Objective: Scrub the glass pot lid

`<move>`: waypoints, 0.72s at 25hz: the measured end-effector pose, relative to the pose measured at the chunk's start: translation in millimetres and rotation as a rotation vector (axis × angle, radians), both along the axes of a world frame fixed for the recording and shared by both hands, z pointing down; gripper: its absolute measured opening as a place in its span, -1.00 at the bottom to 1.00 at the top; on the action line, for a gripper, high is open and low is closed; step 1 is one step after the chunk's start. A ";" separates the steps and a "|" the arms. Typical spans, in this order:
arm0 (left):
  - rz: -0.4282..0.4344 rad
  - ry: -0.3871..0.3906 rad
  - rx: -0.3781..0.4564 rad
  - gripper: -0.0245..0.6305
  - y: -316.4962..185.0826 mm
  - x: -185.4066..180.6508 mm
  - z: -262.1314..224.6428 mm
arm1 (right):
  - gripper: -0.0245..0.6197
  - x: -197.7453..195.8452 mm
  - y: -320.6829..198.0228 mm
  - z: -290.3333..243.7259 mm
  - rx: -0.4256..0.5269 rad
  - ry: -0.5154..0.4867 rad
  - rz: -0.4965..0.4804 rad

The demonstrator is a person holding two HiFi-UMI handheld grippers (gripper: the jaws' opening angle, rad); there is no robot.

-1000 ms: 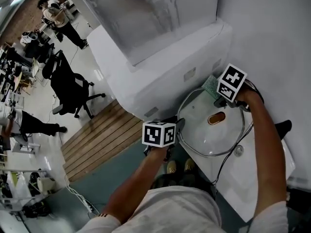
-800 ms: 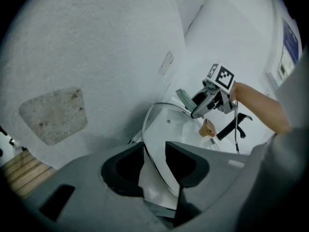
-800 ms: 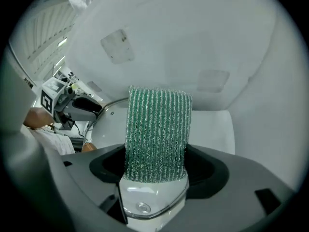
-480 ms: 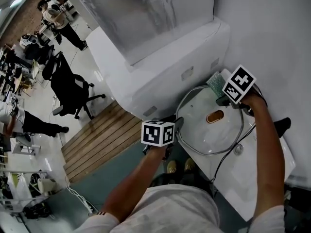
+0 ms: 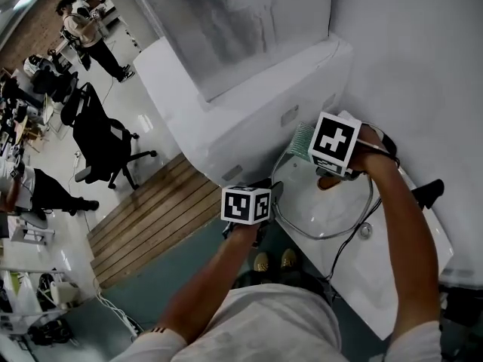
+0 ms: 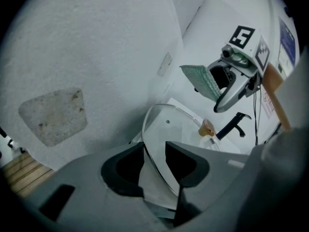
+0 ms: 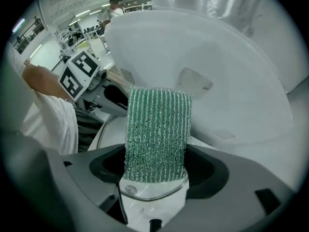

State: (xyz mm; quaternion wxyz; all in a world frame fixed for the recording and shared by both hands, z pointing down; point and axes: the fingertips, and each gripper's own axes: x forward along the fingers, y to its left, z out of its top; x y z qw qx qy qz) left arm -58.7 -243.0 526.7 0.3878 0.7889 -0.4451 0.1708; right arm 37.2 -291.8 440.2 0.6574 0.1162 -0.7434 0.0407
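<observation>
The glass pot lid (image 5: 324, 211), seen from the head view, lay tilted on the white tabletop (image 5: 392, 277), its tan knob (image 5: 326, 181) near the middle. The left gripper (image 5: 273, 194) sat at the lid's near-left edge. The right gripper (image 5: 308, 146) hung over the lid's far edge with a green scrub pad (image 5: 300, 139) in it.

In the left gripper view, the jaws of that gripper (image 6: 154, 161) pinched the lid's metal rim, and the glass (image 6: 176, 127) rose away beyond them. The pad (image 6: 200, 79) hovered above the lid, apart from it, past the knob (image 6: 207, 127).

In the right gripper view, the right gripper's (image 7: 155, 172) jaws were clamped on the pad's (image 7: 157, 129) lower end, and the pad stood up between them. The left gripper (image 7: 113, 94) showed beyond it.

I judged the scrubbing unfinished. The lid was steadied and the pad was in hand, but the pad was off the glass. I saw no suds or grime, so I could not tell how clean the lid was.
</observation>
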 end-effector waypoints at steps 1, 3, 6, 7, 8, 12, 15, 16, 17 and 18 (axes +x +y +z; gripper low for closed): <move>0.002 0.001 0.001 -0.47 -0.1 -0.2 -0.3 | 0.16 -4.7 5.4 4.0 -0.009 0.019 -0.016; 0.003 0.000 0.004 -0.47 -0.6 -0.7 -0.6 | 0.16 -11.9 14.9 14.1 -0.031 0.054 -0.040; 0.003 0.005 0.007 -0.47 -1.0 -0.4 -0.1 | 0.16 -18.6 25.8 31.9 -0.061 0.110 -0.065; 0.003 0.004 0.007 -0.46 -0.7 -0.8 0.1 | 0.16 -20.3 28.8 37.7 -0.070 0.128 -0.072; 0.003 0.000 0.007 -0.46 -0.4 -1.4 0.4 | 0.16 -21.8 31.5 43.1 -0.077 0.145 -0.078; 0.005 -0.004 0.009 -0.46 -0.2 -1.8 0.0 | 0.16 -26.2 39.3 58.9 -0.096 0.201 -0.093; 0.006 -0.002 0.011 -0.46 -0.3 -1.4 -0.9 | 0.16 -29.7 43.9 62.6 -0.102 0.225 -0.110; 0.007 0.000 0.010 -0.46 -0.1 -0.9 -1.0 | 0.16 -30.4 44.3 63.8 -0.099 0.229 -0.112; 0.008 0.001 0.009 -0.46 0.1 -0.6 -1.0 | 0.16 -31.4 44.1 64.8 -0.094 0.229 -0.113; 0.008 0.001 0.008 -0.46 0.2 -0.7 -0.7 | 0.16 -33.0 44.0 65.6 -0.091 0.227 -0.114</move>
